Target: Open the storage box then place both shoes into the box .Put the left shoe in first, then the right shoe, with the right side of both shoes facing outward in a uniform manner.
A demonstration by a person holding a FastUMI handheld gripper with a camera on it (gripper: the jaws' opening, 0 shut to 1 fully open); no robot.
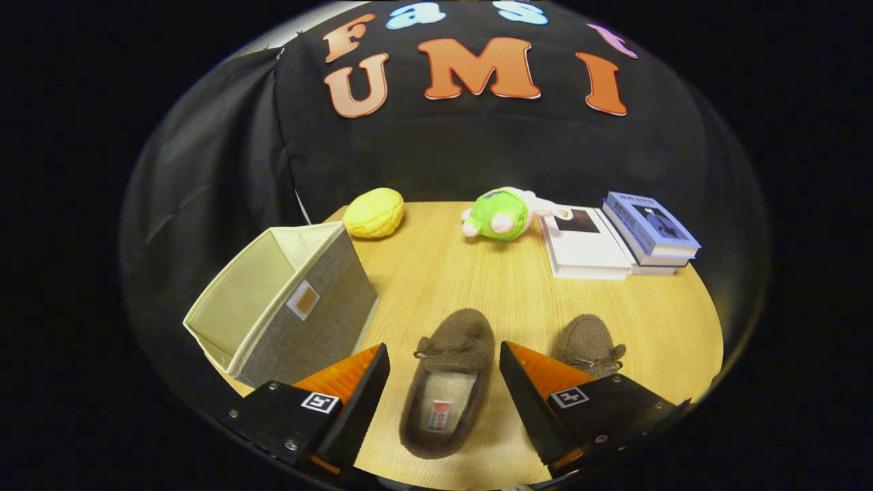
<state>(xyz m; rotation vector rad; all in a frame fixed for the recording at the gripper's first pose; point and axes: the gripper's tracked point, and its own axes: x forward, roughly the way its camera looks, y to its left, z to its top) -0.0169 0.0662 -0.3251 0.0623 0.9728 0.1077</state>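
We see the gripper (445, 365) fingers spread apart, the left shoe (450, 382) between them on the table (464, 286); right shoe (590, 346) just beyond the right finger; storage box (286, 300) tipped, open, nothing visible inside.

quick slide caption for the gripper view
Open gripper straddles the left brown slipper; right slipper beside it, fabric storage box to the left on the wooden table.

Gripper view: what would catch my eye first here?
A brown slipper lies between the open gripper fingers, its twin past the right finger. Left of them an open fabric box lies tipped over. Beyond, a yellow plush, a green plush and stacked books.
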